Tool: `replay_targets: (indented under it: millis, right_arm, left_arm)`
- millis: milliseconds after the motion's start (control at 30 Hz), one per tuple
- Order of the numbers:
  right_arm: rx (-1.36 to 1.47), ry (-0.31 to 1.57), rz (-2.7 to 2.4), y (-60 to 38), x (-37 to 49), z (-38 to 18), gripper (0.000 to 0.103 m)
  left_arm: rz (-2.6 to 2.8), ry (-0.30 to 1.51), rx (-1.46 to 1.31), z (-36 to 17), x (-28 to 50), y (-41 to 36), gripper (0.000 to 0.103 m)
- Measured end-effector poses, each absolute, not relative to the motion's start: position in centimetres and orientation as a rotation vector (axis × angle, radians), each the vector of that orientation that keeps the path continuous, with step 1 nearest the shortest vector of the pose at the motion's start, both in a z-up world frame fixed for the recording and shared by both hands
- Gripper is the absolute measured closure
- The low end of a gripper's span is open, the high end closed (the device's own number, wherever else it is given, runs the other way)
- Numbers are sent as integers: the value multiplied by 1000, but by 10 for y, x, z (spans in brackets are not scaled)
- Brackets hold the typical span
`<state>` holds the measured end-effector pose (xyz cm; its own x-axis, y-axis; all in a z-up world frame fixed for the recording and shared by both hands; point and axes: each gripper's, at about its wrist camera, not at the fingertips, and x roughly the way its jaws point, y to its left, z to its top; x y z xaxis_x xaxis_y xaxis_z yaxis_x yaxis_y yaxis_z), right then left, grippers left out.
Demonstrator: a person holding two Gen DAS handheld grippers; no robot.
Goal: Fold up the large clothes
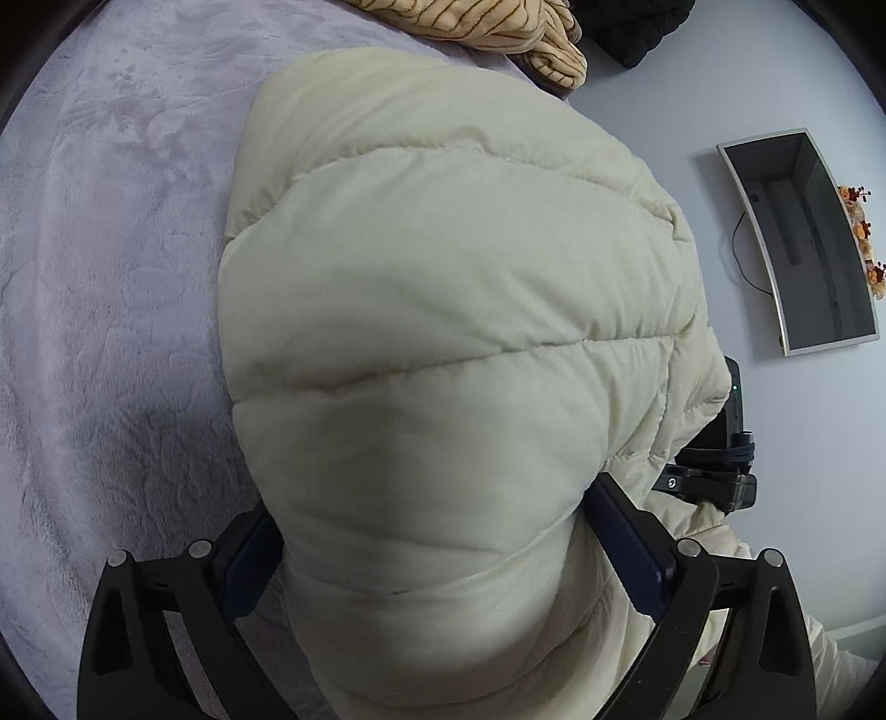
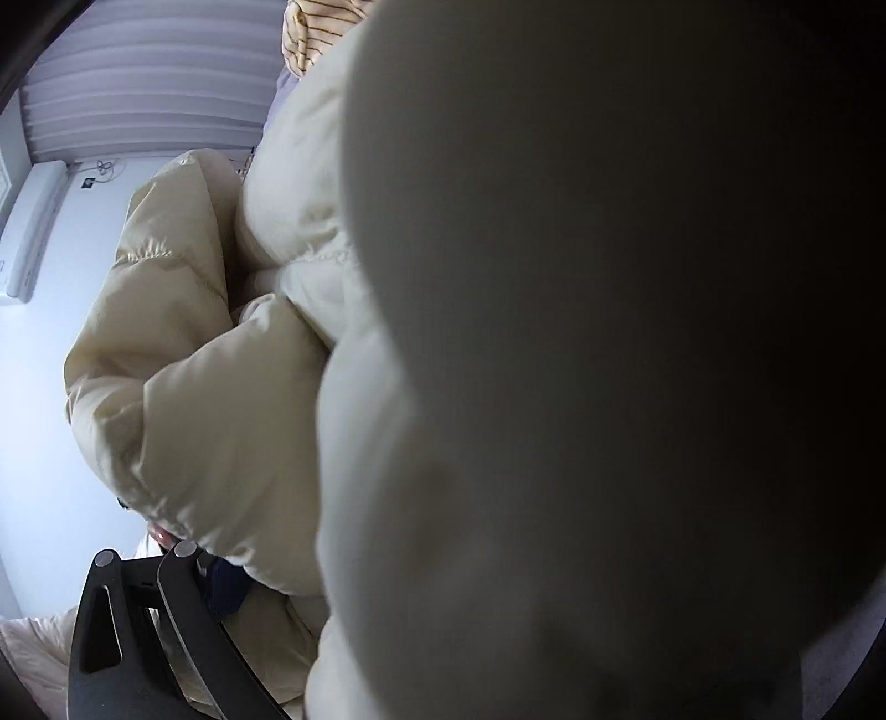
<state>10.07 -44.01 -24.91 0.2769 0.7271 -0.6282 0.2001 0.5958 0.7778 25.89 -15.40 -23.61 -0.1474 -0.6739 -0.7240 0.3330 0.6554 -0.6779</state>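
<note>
A cream quilted puffer jacket [image 1: 443, 310] fills the left wrist view, bulging up over a lilac plush bedspread [image 1: 111, 277]. My left gripper [image 1: 437, 559] has its two fingers pressed on either side of a thick fold of the jacket. The other gripper's black body [image 1: 714, 476] shows at the jacket's right edge. In the right wrist view the jacket [image 2: 221, 399] covers most of the lens, dark on the right. Only the left finger [image 2: 183, 609] of my right gripper shows; its tip is buried in the jacket.
A tan striped garment [image 1: 531, 39] and a black garment [image 1: 637, 27] lie at the bed's far edge. A wall-mounted screen [image 1: 803, 243] with a cable hangs on the pale wall. An air conditioner [image 2: 33, 232] and pleated curtain [image 2: 155, 83] show in the right wrist view.
</note>
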Motion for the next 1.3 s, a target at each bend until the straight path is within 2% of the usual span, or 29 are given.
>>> replay_targets:
  millis: [67,167,333,633,833,967,1067,1233,1300]
  right_arm:
    - [955,1258,426,-437,103,-251,2]
    - [1055,1232,450,-438,97,-253,28]
    - [1143,1203,470,-434,85,-248,38]
    - [1140,1196,518,-395,92,-216,39]
    - [1136,1228,551,-354,83,-205,39]
    - [1144,1275,580,-315,74,-215,38]
    - [1142,1329,598,-283,68,-234,38]
    - [1070,1429,545,-251,66,-276,38]
    - [1014,1431,525,-249,70,-279,35]
  left_arm:
    - [-874,1452,-264,-229,255,-154,6]
    - [-861,1413,-191,-213,247,-158,11]
    - [-849,1345,-87,-179,231,-164,13]
    - [-802,1301,-59,-125,205,-135,13]
    - [-738,1314,-67,-111,177,-84,13]
    - [-668,1337,-63,-123,145,-38,13]
    - [-607,1370,-56,-152,127,-12,13]
    - [-559,1374,-32,-189,114,4,12]
    - [-550,1380,-27,-194,113,3,12]
